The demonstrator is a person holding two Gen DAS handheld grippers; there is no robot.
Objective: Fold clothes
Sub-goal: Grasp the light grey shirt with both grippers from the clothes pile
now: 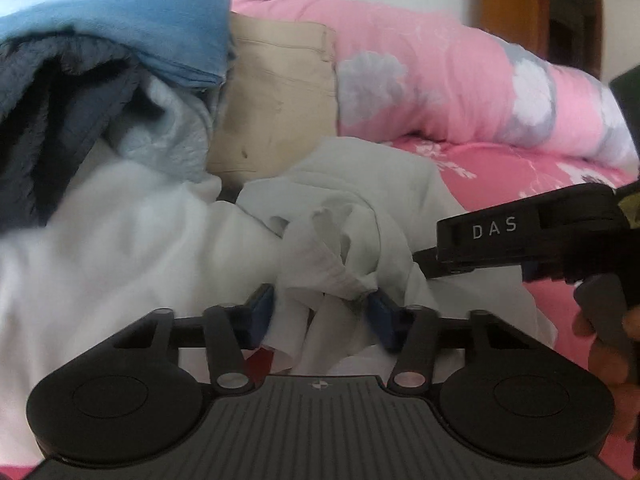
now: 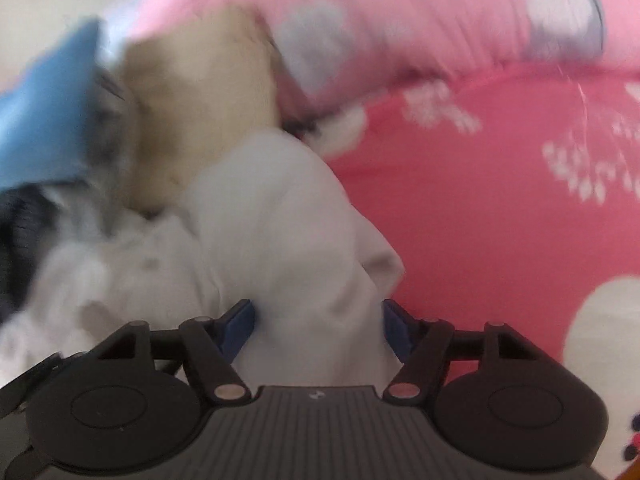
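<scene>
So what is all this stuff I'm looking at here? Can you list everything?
white garment: one, white, crumpled in front of the pile, bunched between the left gripper's pads
blue cloth: one, light blue, top of the pile at the left
dark fleece: one, dark grey-blue, under the blue cloth
pale quilted cloth: one, pale blue, middle of the pile
beige trousers: one, beige, behind the white garment
quilt: one, pink with white flowers, rolled along the back
bedsheet: one, deeper pink, flowered, under everything
left gripper: one, black with blue pads, closed on the white garment
right gripper: one, black with blue pads, white cloth between its pads; grip unclear
hand: one, holding the right gripper's handle
</scene>
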